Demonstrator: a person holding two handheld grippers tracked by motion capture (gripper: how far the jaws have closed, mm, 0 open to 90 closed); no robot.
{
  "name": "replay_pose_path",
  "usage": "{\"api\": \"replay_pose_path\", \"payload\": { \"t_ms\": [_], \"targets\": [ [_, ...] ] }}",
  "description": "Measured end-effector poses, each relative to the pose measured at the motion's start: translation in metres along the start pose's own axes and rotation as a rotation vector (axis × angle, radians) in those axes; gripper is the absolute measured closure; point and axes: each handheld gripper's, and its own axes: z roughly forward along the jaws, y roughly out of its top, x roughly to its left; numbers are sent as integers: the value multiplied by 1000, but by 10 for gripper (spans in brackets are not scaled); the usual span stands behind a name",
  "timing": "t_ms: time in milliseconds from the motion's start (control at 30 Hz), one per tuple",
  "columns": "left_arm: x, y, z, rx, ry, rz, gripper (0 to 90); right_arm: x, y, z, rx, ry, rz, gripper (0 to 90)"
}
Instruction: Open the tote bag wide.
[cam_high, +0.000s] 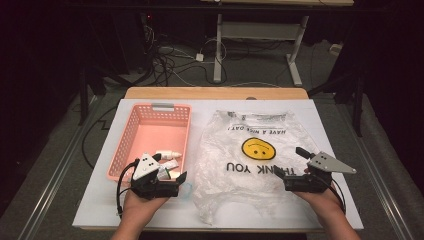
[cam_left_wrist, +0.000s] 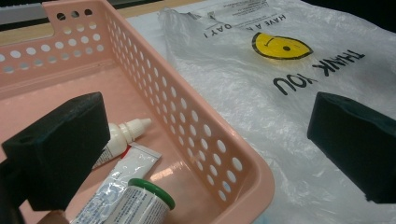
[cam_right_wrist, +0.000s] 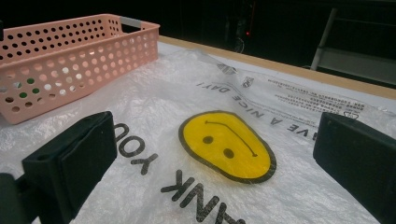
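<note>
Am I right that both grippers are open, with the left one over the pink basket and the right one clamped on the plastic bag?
Not quite. The right gripper is open, not clamped: in the right gripper view its jaws stand wide apart above the plastic bag. The left gripper is open at the pink basket.

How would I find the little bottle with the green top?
Look in the pink basket left of the smiley bag. Three small things lie at its near end; beside the white dropper bottle and the flat tube, the little bottle alone has a green cap.

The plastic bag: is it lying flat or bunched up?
Flat: the plastic bag lies spread on the table beside the pink basket, print fully readable.
</note>
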Motion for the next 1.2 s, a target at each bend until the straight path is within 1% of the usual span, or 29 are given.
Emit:
{"api": "replay_pose_path", "payload": {
  "t_ms": [100,133,200,267,300,367,400,467,500,533,567,600,633,667,733,833,933,967,1000,1033,1067,1167,1200],
  "targets": [
    [-1,-1,0,-2,-8,-4,0,-1,0,-1,-2,0,0,0],
    [-1,-1,0,3,-14,-3,0,-1,1,-1,-3,-2,2,0],
    [-1,0,0,21,-26,-17,0,-1,1,-1,-2,0,4,0],
    [-1,0,-3,6,-37,-25,0,-3,1,0,0,-3,5,0],
    [-1,0,-4,3,-38,-21,0,-3,1,0,0,-3,5,0],
    [-1,0,-5,-1,-27,-11,0,-5,2,0,-1,-6,7,0],
    [0,0,-5,-6,-26,-17,0,-6,2,0,-4,-12,8,0],
    [2,0,-5,-20,-24,-23,0,-15,3,-4,-7,-28,18,0],
    [2,0,-5,-25,-23,-21,0,-15,3,-4,-7,-28,18,0],
    [3,0,-5,-24,-22,-20,0,-18,3,-5,-9,-38,25,0],
    [3,0,-4,-21,-20,-18,0,-23,3,-6,-6,-43,20,0],
    [3,-1,-4,-18,-17,-18,0,-27,3,-8,-3,-58,28,0],
    [3,-1,-4,-11,-21,-27,0,-38,2,-11,0,-81,34,0],
    [3,-1,-5,-9,-20,-37,0,-38,2,-11,0,-81,34,0],
    [1,1,-7,-12,-6,-25,0,-48,1,-14,11,-110,43,0],
    [0,2,-8,-16,-8,-28,0,-63,-2,-16,35,-146,61,0],
    [0,2,-7,-8,-12,-27,0,-77,-6,-16,62,-172,78,0],
    [0,1,-7,-9,-14,-26,0,-84,-9,-17,74,-185,89,1],
    [0,1,-6,-15,-11,-26,0,-84,-9,-17,74,-185,89,1],
    [0,0,-7,-23,-6,-24,0,-87,-10,-17,80,-190,95,4],
    [0,0,-7,-24,-12,-19,0,-90,-11,-17,83,-194,104,8],
    [0,0,-7,-19,-27,-15,0,-97,-13,-17,101,-209,113,20],
    [0,0,-7,-7,-27,-17,0,-101,-15,-15,114,-212,125,33]
  ]
}}
